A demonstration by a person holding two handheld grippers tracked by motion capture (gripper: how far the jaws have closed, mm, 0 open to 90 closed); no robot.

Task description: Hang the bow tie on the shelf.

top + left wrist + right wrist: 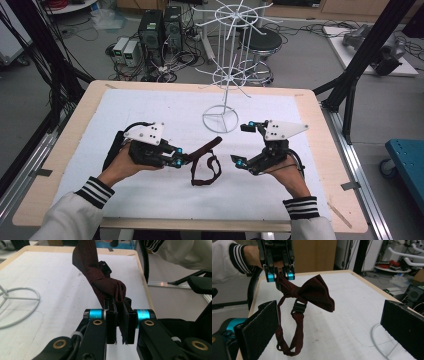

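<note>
The counter (320, 150) has a light wooden top with rounded corners. A white sheet (150, 107) covers most of it and leaves a bare wooden margin along every edge. The round wire base of a white rack (220, 119) stands on the sheet, ahead of my tongs and between them. The lower loop of a dark red bow tie strap (202, 177) rests on the sheet between my left tongs (181, 160) and my right tongs (242, 145).
</note>
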